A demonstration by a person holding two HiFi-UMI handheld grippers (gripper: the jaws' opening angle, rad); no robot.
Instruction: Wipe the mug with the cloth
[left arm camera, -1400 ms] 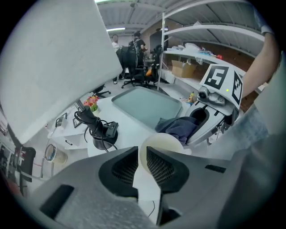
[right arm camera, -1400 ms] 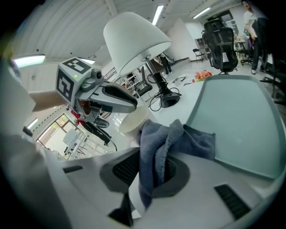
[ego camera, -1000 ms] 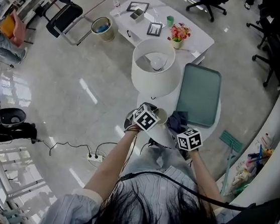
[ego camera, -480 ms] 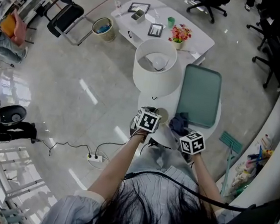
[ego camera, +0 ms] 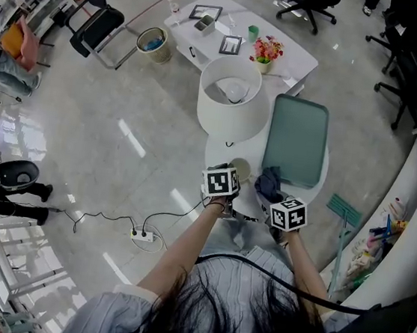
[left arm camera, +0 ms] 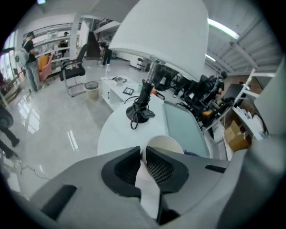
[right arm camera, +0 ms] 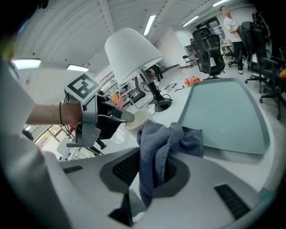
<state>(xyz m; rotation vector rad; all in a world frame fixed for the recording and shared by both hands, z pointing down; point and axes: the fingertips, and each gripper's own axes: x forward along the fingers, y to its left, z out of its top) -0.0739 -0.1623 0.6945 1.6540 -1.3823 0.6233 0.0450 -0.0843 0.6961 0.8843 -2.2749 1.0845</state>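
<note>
In the head view, the mug [ego camera: 240, 171] is seen above the near edge of a round white table [ego camera: 219, 154], at the tips of the left gripper [ego camera: 231, 175]. The cloth [ego camera: 269, 183] is bunched just right of the mug, at the tips of the right gripper [ego camera: 274, 197]. A lamp [ego camera: 232, 97] and a green mat [ego camera: 296, 139] are set farther back.

In the left gripper view, the left gripper [left arm camera: 144, 154] is seen with its jaws pressed on the mug's [left arm camera: 166, 144] white wall.

In the right gripper view, the blue-grey cloth [right arm camera: 165, 143] is pinched between the jaws of the right gripper [right arm camera: 151, 171]. Its top is draped against the mug [right arm camera: 135, 120].
</note>
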